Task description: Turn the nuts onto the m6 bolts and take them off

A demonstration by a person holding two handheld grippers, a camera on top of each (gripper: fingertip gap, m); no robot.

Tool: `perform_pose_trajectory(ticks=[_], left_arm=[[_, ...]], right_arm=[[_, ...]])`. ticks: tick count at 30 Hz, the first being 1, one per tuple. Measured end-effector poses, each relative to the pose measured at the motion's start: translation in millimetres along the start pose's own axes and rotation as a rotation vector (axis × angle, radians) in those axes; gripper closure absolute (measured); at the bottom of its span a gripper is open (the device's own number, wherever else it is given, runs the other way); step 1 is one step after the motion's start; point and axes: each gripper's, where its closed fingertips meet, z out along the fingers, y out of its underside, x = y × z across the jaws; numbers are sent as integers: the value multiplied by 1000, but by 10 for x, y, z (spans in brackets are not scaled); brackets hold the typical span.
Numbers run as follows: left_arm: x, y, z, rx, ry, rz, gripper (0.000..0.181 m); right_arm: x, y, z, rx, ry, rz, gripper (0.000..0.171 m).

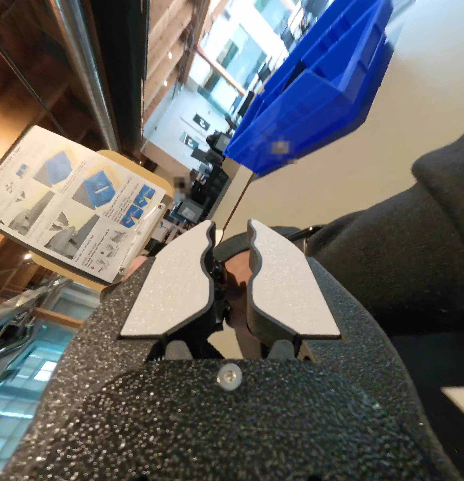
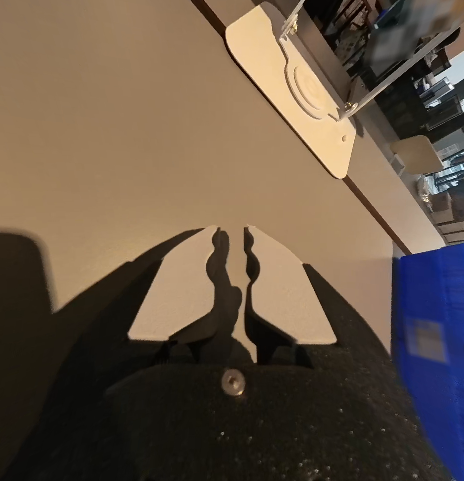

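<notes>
Left view: left gripper parted a little, gripping nothing I can make out (blurry dark bit between the fingers); bin at 1 o'clock, no nuts or bolts visible, so a reach could clip its wall. Right view: right gripper slightly apart, empty over the table, bin at 3 o'clock; motion blur risks a blind bump.

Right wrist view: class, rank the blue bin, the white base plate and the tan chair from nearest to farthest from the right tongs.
1. Blue bin, beside the right tongs, at right.
2. White base plate, ahead at the table edge.
3. Tan chair, beyond the table, upper right.
</notes>
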Motion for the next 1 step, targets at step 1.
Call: perform_pose_trajectory(ticks=[1], left_arm=[[9,9,4,-6,6,7,159]], right_arm=[[-8,25,-96,1,9,2,154]])
